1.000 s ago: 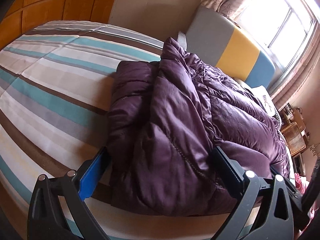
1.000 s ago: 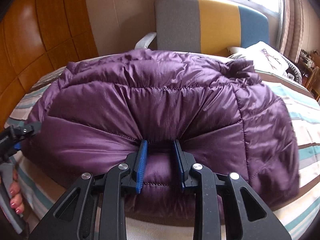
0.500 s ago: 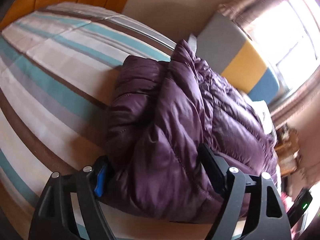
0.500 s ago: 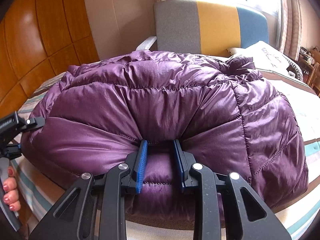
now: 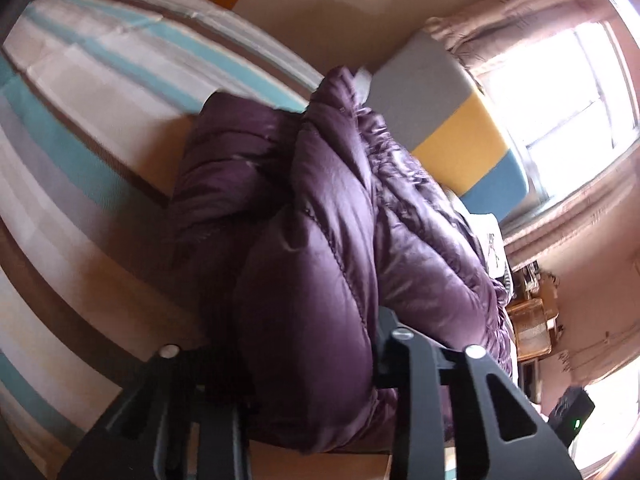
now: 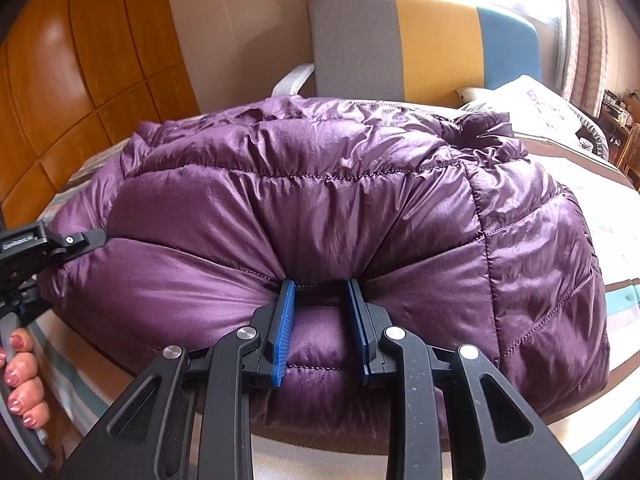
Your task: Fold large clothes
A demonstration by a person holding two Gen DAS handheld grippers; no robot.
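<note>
A puffy purple down jacket point(image 6: 320, 208) lies bunched and folded on a striped bed point(image 5: 80, 128). It also shows in the left wrist view point(image 5: 320, 260). My right gripper point(image 6: 322, 320) is shut on a thick fold at the jacket's near edge. My left gripper point(image 5: 304, 360) is clamped around the jacket's left end, the padding bulging between its jaws. The left gripper also shows at the left edge of the right wrist view point(image 6: 52, 240), with a hand point(image 6: 20, 376) on its handle.
A grey, yellow and blue chair back point(image 6: 424, 44) stands behind the bed under a bright window point(image 5: 568, 92). A white pillow point(image 6: 532, 100) lies at the back right. A wooden panelled wall point(image 6: 80, 60) runs along the left. Wicker furniture point(image 5: 532, 328) stands beyond the bed.
My left gripper has closed from wide open onto the jacket's left end and tilted, lifting it. My right gripper keeps its hold; the jacket has bunched up closer.
</note>
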